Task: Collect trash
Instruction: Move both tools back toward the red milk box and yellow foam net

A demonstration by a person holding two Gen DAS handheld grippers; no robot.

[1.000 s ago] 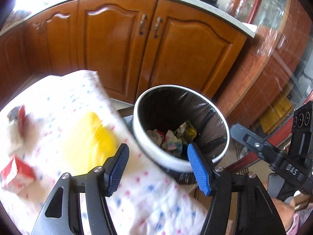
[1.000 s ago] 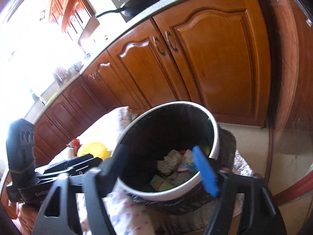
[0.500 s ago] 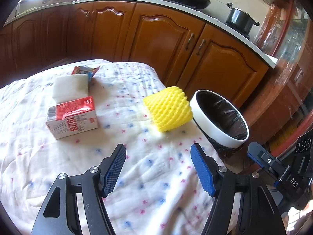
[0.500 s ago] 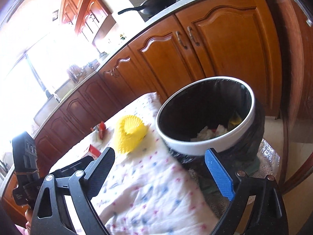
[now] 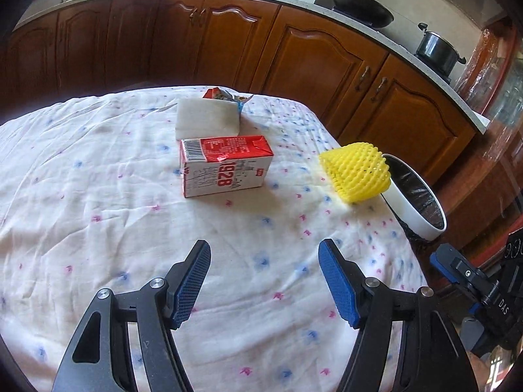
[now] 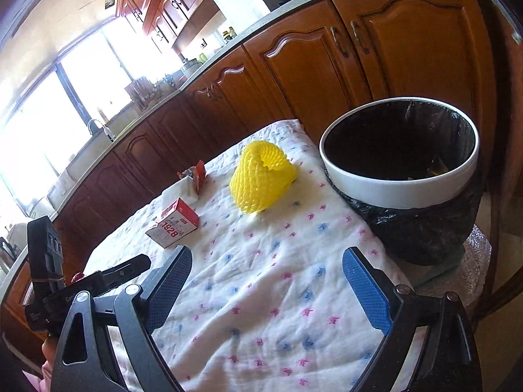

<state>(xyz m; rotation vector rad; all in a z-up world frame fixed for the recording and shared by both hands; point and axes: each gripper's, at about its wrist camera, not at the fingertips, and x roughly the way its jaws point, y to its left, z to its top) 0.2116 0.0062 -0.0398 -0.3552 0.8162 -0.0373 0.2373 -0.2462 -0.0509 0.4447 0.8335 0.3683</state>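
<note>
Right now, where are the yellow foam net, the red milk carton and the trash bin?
yellow foam net (image 5: 356,176), left wrist view, its ribbed side.
red milk carton (image 5: 225,166), left wrist view, its front face.
trash bin (image 6: 398,189), right wrist view, its white rim.

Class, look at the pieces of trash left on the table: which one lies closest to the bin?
The yellow foam fruit net, at the cloth's edge beside the white-rimmed bin; the red-and-white carton and white pad lie farther off.

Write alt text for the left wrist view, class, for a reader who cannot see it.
The open, empty left gripper hovers over a star-printed tablecloth holding a red-and-white carton, a white block with a torn wrapper behind it, and a yellow foam net. A lined bin stands past the cloth's right edge.
</note>
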